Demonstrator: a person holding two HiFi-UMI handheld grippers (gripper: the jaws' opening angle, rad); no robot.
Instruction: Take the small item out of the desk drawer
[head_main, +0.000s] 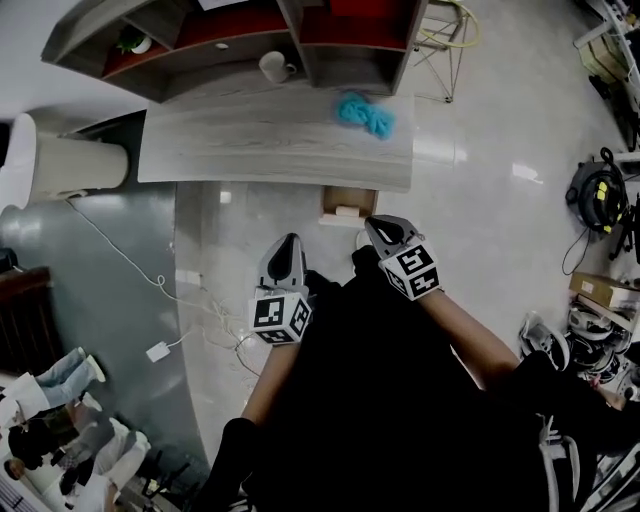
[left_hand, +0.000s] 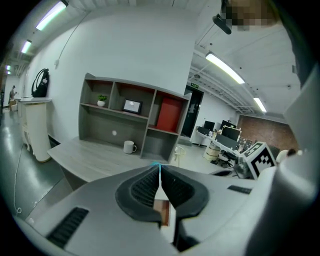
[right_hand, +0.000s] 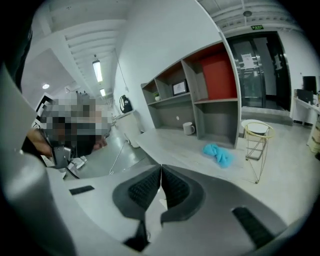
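The right gripper (head_main: 378, 228) is sitting just right of centre in the head view with its jaws pressed fully together and nothing between them. Its own view shows the two ribbed pads (right_hand: 175, 187) meeting along one seam. The left gripper (head_main: 289, 242) is hanging a little lower and to the left, and its jaws are closed and empty in the same way.

The desk (head_main: 270, 140) is stretching across the upper middle of the frame. Below its front edge, right of its middle, the drawer (head_main: 360, 198) is standing pulled out and open at the top. The small item (head_main: 347, 211), a pale piece, is lying inside it toward the near wall. It seems to be lying with its longer side across the frame, but it is too small to be sure.

From the right gripper the item is lying just up and to the left, close beyond the jaw tips. From the left gripper it is lying up and well to the right. The right hand is therefore the nearer one, and I judge it the likelier to make the pick. It would have to part its jaws before it can go in over the drawer's near wall.

Both grippers are pointing up the frame toward the desk and tipping downward. The right forearm (head_main: 470, 335) is running in from the lower right, and the left forearm (head_main: 265, 385) is coming up from the bottom centre.
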